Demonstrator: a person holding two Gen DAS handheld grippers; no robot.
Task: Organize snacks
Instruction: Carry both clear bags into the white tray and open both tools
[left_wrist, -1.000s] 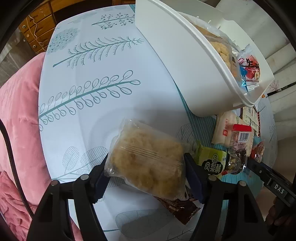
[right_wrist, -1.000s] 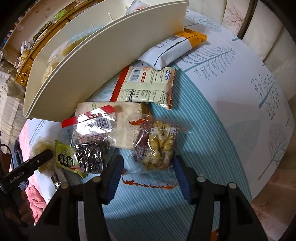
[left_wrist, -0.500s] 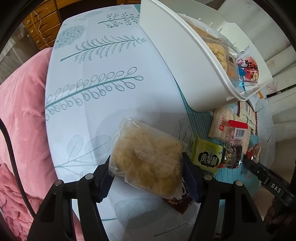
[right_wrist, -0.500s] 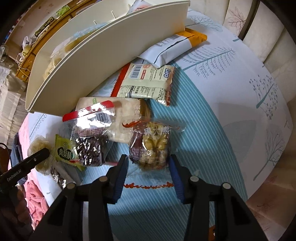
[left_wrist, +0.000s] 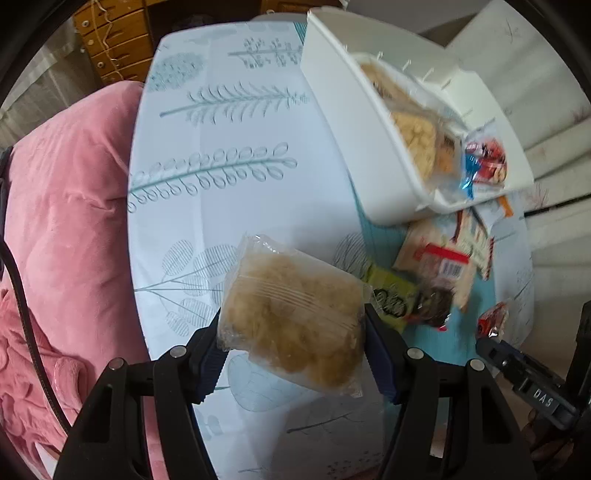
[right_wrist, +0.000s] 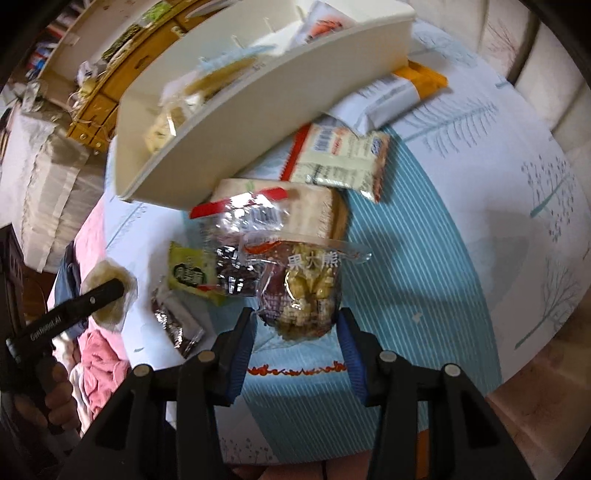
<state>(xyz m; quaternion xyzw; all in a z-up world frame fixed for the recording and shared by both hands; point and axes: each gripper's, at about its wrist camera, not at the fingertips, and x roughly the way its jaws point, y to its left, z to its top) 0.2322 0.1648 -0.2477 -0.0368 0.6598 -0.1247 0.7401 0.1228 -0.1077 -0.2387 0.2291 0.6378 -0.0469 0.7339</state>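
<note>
My left gripper (left_wrist: 291, 354) is shut on a clear bag of pale yellow puffed snack (left_wrist: 291, 314) and holds it above the table. My right gripper (right_wrist: 295, 332) is shut on a clear bag of mixed nuts and red fruit (right_wrist: 301, 291), lifted off the table. The white storage bin (left_wrist: 369, 147) stands at the far right of the left wrist view with snacks inside; it also shows in the right wrist view (right_wrist: 258, 114). The left gripper with its bag shows at the left of the right wrist view (right_wrist: 107, 299).
Loose snacks lie on the leaf-print tablecloth (left_wrist: 229, 155): a green packet (right_wrist: 190, 273), a red-topped bag of dark pieces (right_wrist: 236, 240), a beige packet (right_wrist: 314, 206), a cream wrapper (right_wrist: 343, 162), a white and orange pack (right_wrist: 391, 99), a brown wrapper (right_wrist: 177, 325). A pink cushion (left_wrist: 66, 229) borders the table's left.
Both grippers have risen with their bags. The right jaws closed on the nut bag and lifted it. The left gripper carried the puffed snack up and back from the table.
</note>
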